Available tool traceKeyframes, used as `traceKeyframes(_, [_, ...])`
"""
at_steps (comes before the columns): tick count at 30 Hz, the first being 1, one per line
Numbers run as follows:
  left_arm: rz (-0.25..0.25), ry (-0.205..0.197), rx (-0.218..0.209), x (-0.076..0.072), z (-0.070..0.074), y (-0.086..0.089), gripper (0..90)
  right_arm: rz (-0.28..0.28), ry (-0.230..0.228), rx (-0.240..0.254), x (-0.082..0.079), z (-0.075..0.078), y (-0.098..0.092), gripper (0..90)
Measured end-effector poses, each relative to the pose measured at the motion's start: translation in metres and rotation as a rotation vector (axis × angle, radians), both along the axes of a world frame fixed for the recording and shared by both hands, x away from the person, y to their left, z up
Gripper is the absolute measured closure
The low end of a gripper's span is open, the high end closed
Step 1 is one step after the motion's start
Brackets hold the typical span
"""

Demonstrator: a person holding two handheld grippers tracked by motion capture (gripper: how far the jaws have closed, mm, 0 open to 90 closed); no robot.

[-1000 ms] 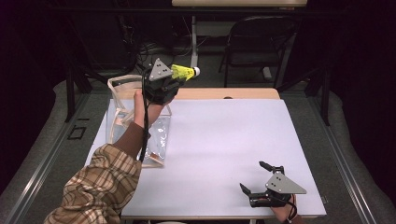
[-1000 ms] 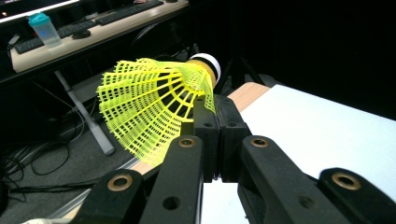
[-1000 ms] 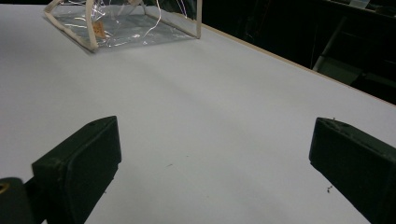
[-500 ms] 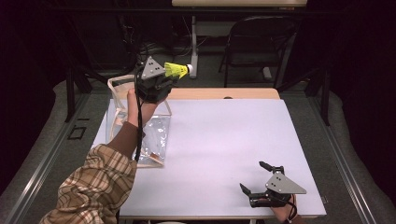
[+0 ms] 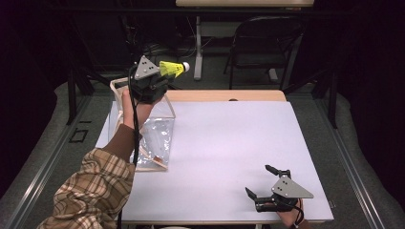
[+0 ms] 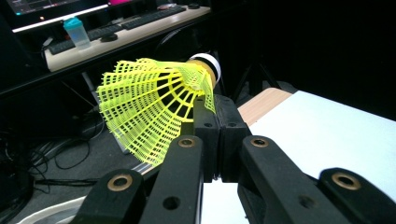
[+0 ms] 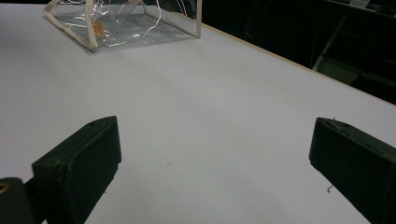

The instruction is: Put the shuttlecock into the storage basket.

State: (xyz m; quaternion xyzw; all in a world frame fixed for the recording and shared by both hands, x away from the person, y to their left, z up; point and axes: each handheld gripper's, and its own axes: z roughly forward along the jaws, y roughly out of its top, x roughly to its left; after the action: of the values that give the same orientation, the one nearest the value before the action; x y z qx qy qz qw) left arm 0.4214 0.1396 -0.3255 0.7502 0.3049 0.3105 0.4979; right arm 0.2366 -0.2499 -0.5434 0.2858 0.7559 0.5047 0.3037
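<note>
Up at the far left corner of the white table (image 5: 229, 143), the left gripper (image 5: 165, 78) pinches a yellow plastic mesh shuttlecock with a white cork tip (image 5: 173, 68). Its jaws are pressed together on the edge of the net skirt, as the left gripper view shows (image 6: 154, 112). It hangs in the air above the clear plastic bag with cream edges (image 5: 157, 138). I think it is very light and bendy, so a soft hold near the firm tip may be safer. At the near right, the right gripper (image 5: 260, 183) rests spread wide, holding nothing.
</note>
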Motion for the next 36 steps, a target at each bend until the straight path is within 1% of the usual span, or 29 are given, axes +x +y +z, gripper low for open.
traceKeyframes(12, [0.027,-0.008,-0.002,-0.001,0.003,0.012,89.4,0.0,0.0,0.003,0.0,0.0,0.0,1.7])
traceKeyframes(26, [0.062,-0.021,-0.017,-0.001,0.008,0.028,89.4,0.0,0.006,0.007,0.0,-0.001,0.001,1.7])
traceKeyframes(36, [0.086,-0.023,-0.018,-0.002,0.009,0.039,89.3,0.0,0.008,0.005,0.0,-0.001,0.001,1.7])
